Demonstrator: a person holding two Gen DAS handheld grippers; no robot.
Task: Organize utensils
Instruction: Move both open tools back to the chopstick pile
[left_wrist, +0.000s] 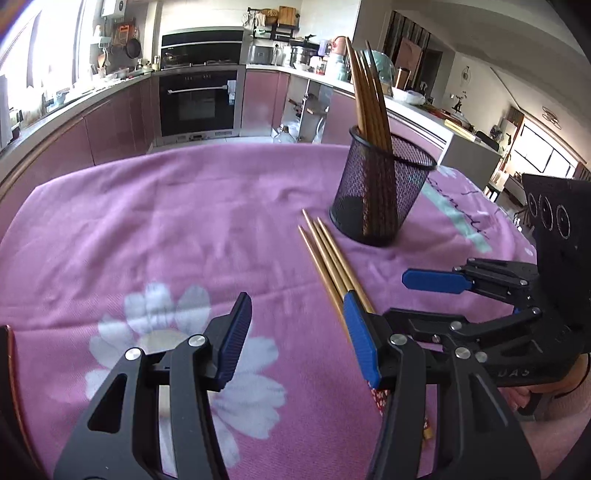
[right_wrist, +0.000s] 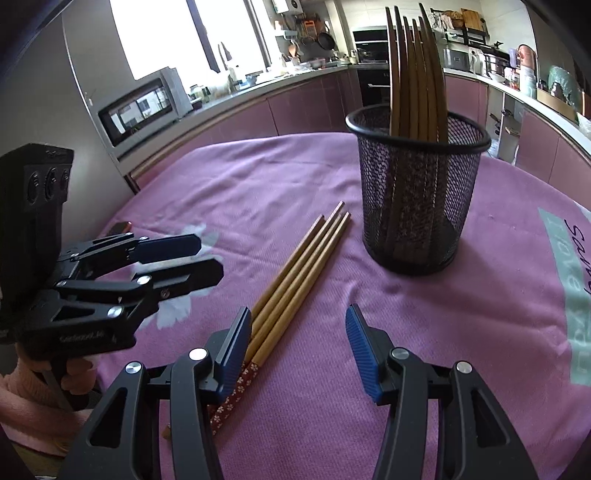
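Several bamboo chopsticks (left_wrist: 327, 256) with red flowered ends lie side by side on the pink cloth, tips toward a black mesh cup (left_wrist: 382, 192). The cup stands upright and holds several more chopsticks (left_wrist: 369, 96). My left gripper (left_wrist: 299, 339) is open and empty, just left of the lying chopsticks. My right gripper (right_wrist: 297, 350) is open and empty; its left finger sits over the chopsticks (right_wrist: 295, 277), near their red ends. The cup (right_wrist: 417, 195) stands ahead of it. The right gripper (left_wrist: 436, 295) also shows in the left wrist view, and the left gripper (right_wrist: 192, 258) in the right wrist view.
The pink flowered tablecloth (left_wrist: 184, 229) covers the table. A dark reddish object (right_wrist: 120, 227) lies near the table's far left edge. Kitchen counters, an oven (left_wrist: 199, 103) and a microwave (right_wrist: 142, 107) stand beyond the table.
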